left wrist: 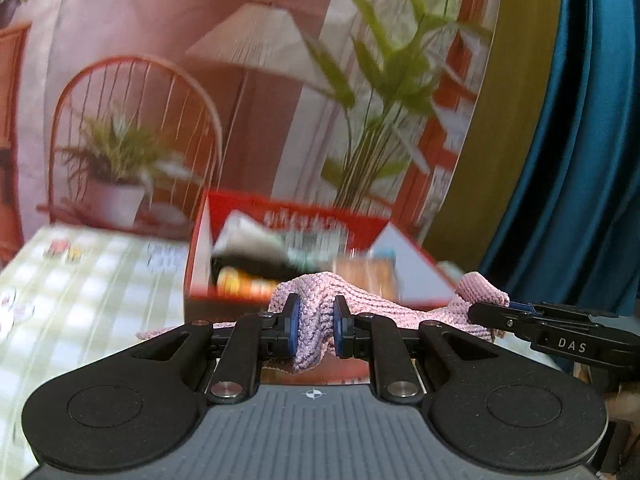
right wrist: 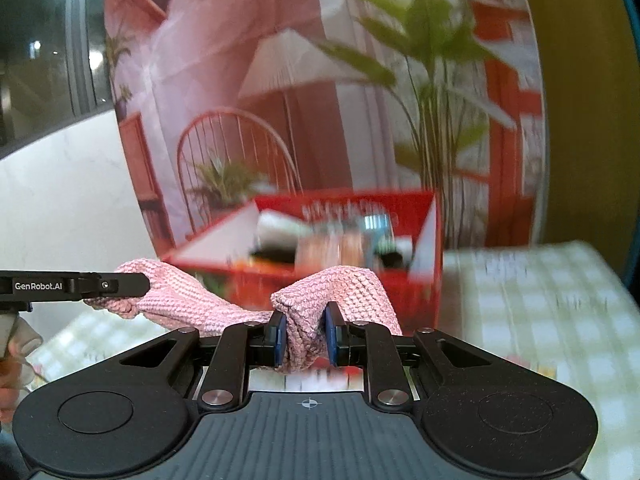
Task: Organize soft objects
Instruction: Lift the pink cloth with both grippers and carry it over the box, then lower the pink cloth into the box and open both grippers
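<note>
1. Between my two sets of tongs hangs the pink knitted cloth (left wrist: pixel 316 312), lifted off the counter (left wrist: pixel 80 280) and strung across in front of the red box (left wrist: pixel 288 216).
2. My left tongs (left wrist: pixel 314 330) are nearly shut, their blue pads pinching a bunched fold of the cloth, which bulges above and droops below the pads.
3. My right tongs (right wrist: pixel 306 334) are in the same state: drawn close on another gathered fold, with cloth spilling out above and below.
4. From the left wrist view, the right tongs come in at 3 o'clock, gripping the far corner of the cloth. From the right wrist view, the left tongs enter at 9 o'clock, doing the same.
5. Progress, as I judge it: the cloth is picked up and held at two ends, so the grasp is done. It is not yet laid flat, folded or put away.
6. The red box sits at 12 o'clock in both views and already holds several items. Both views are smeared there, so I cannot say what they are or whether any are soft.
7. What is left, I think, is to fold or place this cloth, possibly in the box.
</note>
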The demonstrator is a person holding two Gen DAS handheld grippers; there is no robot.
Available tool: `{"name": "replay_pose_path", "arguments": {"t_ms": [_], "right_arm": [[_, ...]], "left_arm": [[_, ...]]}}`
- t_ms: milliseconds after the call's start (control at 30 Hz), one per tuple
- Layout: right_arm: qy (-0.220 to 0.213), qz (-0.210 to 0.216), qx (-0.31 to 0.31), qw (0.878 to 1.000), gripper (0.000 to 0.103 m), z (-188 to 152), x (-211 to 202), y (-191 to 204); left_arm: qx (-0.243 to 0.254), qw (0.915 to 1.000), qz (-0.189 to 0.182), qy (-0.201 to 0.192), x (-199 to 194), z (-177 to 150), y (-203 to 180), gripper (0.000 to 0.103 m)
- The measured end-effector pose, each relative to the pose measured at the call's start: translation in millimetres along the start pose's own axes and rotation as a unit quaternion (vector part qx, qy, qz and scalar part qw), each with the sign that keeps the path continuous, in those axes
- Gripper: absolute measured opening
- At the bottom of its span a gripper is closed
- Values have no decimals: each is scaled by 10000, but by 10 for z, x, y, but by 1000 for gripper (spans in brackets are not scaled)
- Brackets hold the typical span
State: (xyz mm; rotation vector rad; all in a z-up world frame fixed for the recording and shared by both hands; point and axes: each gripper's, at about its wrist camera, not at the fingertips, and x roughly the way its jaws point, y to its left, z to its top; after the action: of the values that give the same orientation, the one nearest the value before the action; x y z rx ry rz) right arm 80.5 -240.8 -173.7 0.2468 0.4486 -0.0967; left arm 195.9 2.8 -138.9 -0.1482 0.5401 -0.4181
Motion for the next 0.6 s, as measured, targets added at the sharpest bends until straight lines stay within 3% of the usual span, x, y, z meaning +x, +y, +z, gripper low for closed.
{"name": "replay_pose_path", "arguments": {"t_ms": [133, 300, 600], "right_arm": [[-225, -37, -225, 9995, 18, 421, 114, -56], [-401, -462, -786, 9950, 16, 830, 511, -82], [265, -899, -1463, 9848, 16, 1064, 1497, -79]], "left_arm": [[99, 9999, -46, -53, 247, 362, -14, 17], [441, 9988, 207, 60, 751, 684, -13, 17], [653, 9949, 505, 582, 1574, 798, 73, 17]]}}
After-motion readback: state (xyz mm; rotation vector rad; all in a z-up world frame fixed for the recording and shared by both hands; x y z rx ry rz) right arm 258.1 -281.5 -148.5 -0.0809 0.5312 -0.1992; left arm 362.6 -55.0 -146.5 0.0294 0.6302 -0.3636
